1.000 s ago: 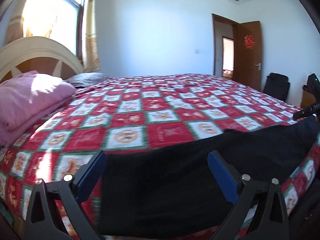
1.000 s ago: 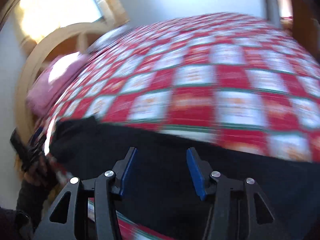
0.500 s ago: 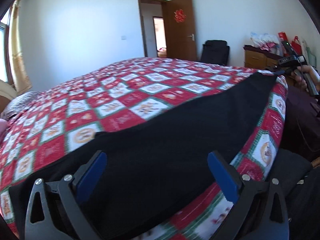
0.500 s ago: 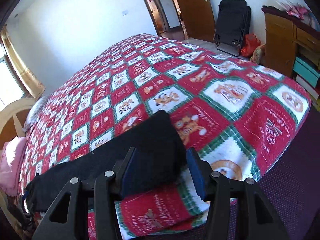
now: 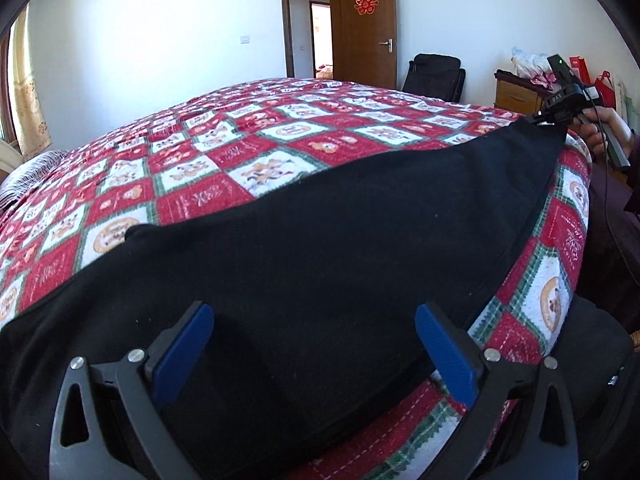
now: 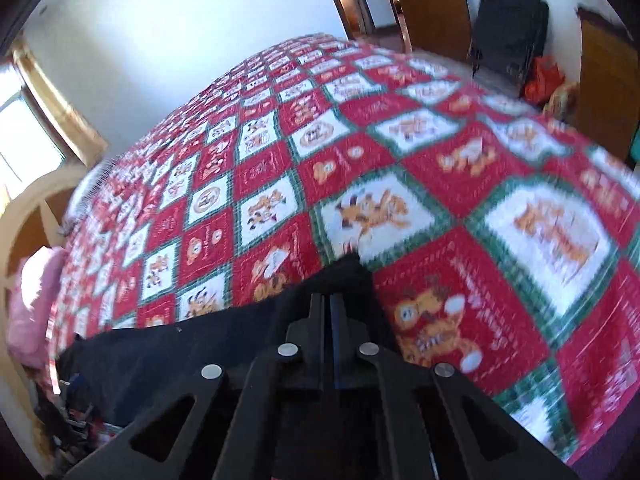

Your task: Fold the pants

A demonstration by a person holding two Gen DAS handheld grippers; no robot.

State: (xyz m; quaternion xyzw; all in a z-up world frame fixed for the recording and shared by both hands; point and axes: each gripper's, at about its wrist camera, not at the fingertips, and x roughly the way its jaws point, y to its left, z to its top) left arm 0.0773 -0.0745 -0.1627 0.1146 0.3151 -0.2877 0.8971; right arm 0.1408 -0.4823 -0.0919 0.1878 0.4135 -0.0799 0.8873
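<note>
Black pants (image 5: 320, 240) lie stretched along the near edge of a bed with a red, white and green checked bedspread (image 5: 280, 140). My left gripper (image 5: 314, 344) hovers open just over one end of the pants, blue pads (image 5: 184, 344) wide apart, nothing pinched. At the far end, my right gripper (image 5: 538, 118) is held by a hand (image 5: 604, 128) at the fabric's corner. In the right wrist view, the right gripper (image 6: 326, 300) has its jaws closing tight together on a raised tip of the black pants (image 6: 200, 352).
A wooden door (image 5: 368, 28) stands open at the back, with a black folded chair (image 5: 434, 72) and a wooden cabinet (image 5: 516, 96) beside it. A pink pillow (image 6: 32, 300) and a cream headboard (image 6: 24, 216) are at the bed's head.
The left view swung from the headboard side toward the door, now lower over the pants. The right gripper travelled to the pants' end and closed from half open onto the fabric.
</note>
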